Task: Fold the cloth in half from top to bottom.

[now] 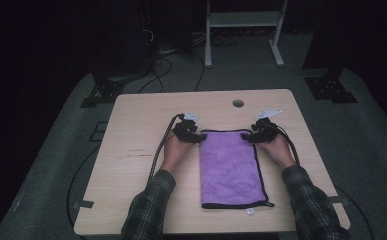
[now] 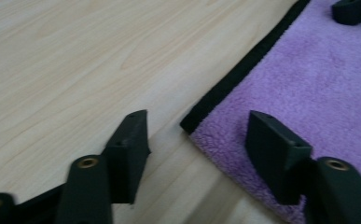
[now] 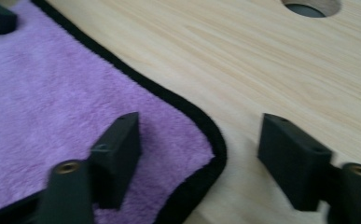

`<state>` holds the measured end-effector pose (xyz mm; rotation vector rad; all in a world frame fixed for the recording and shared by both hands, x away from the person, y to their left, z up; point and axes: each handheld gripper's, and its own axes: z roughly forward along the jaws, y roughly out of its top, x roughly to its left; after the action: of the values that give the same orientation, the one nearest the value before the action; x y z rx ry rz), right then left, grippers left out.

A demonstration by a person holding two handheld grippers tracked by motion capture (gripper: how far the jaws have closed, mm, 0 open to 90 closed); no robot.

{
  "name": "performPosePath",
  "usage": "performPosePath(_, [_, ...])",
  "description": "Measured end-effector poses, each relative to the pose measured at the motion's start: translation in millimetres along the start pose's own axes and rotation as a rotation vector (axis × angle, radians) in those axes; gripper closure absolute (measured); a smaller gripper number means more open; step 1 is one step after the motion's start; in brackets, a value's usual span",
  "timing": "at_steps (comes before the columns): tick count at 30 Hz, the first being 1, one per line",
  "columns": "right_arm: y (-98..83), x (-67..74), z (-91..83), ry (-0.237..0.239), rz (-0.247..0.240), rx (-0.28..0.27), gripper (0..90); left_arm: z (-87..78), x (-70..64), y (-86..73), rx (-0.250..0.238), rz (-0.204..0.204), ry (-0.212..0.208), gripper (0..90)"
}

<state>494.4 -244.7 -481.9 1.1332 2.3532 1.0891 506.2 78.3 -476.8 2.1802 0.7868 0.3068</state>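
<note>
Purple towel (image 1: 229, 167) between hand-held grippers.

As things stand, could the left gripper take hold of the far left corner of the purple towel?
Probably yes. The left gripper is open, with one jaw over the bare table and the other over the purple towel, so the corner lies between them with nothing in the way.

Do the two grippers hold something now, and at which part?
Nothing yet. Left gripper and right gripper stand open, jaws astride the far corners of the purple towel.
</note>
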Motion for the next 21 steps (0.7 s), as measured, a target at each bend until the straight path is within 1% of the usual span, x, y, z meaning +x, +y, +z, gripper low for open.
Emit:
performPosePath(1, [0.1, 0.5, -0.5, 0.008, -0.009, 0.0, 37.0, -0.4, -0.1, 0.2, 0.001, 0.003, -0.01, 43.4])
performPosePath(4, [0.5, 3.3, -1.8, 0.027, -0.009, 0.003, 45.9, -0.7, -1.2, 0.9, 0.002, 0.005, -0.046, 55.1])
performPosePath(5, [0.7, 4.0, -2.1, 0.031, -0.009, 0.004, 47.9, -0.6, -1.8, 1.3, 0.004, 0.002, -0.05, 58.0])
performPosePath(7, [1.3, 5.2, -2.5, 0.029, -0.006, 0.011, 50.8, -0.4, -1.9, 1.7, 0.005, -0.008, -0.073, 63.7])
performPosePath(9, [1.9, 6.5, -2.9, 0.047, -0.009, 0.013, 58.6, -0.3, -2.1, 1.8, 0.009, -0.018, -0.093, 71.0])
performPosePath(11, [1.9, 7.8, -3.2, 0.067, -0.002, 0.016, 65.8, 0.1, -2.0, 1.4, 0.007, -0.03, -0.106, 75.7])
performPosePath(14, [1.4, 7.6, -3.1, 0.099, 0.014, 0.015, 73.8, 0.4, -2.0, 1.0, 0.005, -0.051, -0.119, 79.3])
performPosePath(17, [0.6, 6.6, -3.0, 0.134, 0.038, 0.015, 77.5, 0.2, -2.8, 1.0, 0.008, -0.058, -0.115, 81.0])
performPosePath(21, [-0.3, 5.7, -2.8, 0.138, 0.039, 0.006, 79.5, -0.1, -4.4, 0.3, -0.003, -0.059, -0.106, 82.7])
